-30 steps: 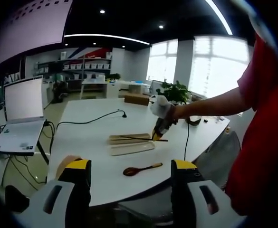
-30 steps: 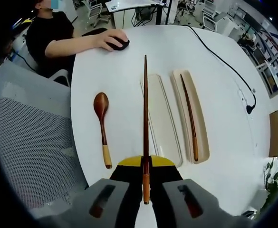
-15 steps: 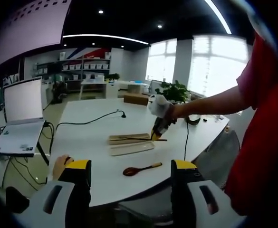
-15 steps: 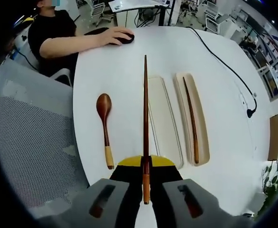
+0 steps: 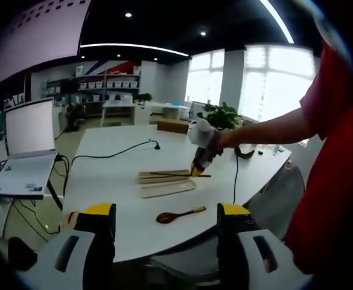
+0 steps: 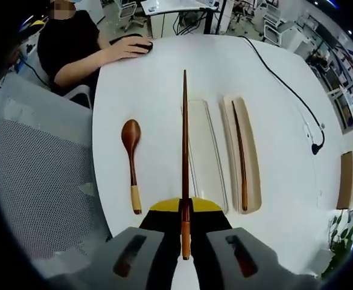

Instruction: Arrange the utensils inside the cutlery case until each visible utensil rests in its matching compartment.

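While right gripper (image 6: 184, 244) clenched chopstick (image 6: 184, 145) above case (image 6: 241, 154) mid-table, presumably for placing, left gripper (image 5: 166, 232) waited released; spoon (image 6: 130, 163) near table edge.

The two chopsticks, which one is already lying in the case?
The loose chopstick lies in the beige case tray. The other chopstick is clamped in the right gripper, held above the table.
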### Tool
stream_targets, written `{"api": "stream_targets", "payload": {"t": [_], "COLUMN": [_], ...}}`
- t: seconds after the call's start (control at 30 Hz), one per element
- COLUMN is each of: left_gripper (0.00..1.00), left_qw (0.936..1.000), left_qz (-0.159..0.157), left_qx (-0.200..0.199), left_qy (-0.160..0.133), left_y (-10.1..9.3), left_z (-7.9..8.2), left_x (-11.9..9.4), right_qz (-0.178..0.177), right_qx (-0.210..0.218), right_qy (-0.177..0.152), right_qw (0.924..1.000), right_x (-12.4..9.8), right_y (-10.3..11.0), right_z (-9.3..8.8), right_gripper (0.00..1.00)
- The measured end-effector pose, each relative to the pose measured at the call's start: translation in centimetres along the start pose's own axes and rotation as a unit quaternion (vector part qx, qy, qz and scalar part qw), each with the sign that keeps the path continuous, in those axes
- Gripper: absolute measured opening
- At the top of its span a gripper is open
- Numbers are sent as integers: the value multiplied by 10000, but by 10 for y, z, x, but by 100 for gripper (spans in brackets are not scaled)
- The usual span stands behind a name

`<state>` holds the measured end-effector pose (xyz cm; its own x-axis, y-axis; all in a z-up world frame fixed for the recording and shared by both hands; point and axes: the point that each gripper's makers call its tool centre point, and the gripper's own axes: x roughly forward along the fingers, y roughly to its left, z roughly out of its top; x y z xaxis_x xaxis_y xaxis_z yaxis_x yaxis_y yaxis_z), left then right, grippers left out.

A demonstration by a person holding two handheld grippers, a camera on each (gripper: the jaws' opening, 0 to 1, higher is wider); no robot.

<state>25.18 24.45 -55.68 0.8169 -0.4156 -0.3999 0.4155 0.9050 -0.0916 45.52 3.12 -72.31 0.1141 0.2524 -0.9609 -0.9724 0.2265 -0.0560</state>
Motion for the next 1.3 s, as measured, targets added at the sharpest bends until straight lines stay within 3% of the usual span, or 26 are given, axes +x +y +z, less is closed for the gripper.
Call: {"api": "stream_targets", "payload": {"t": [0.43,0.77,1.3], "left_gripper": [70,70,70], "left_qw": [10000,9999,10000], "left_qz": [36,93,63], "left_qx": [-39,-73,-70], "left_qy": [-4,22,10], "left_y": [4,10,7], "left_z": [2,1,-1], "left_x": [5,5,5], "right_qz": [14,78,91], "right_qx": [-197,-226,-133], "right_qy": [118,97,160], "right_qw": [9997,9997,9997], "right_x": [-8,-3,-1], "right_y": [-21,-20,-20], "right_z": [1,5,-8], "right_gripper": [0,0,0]}}
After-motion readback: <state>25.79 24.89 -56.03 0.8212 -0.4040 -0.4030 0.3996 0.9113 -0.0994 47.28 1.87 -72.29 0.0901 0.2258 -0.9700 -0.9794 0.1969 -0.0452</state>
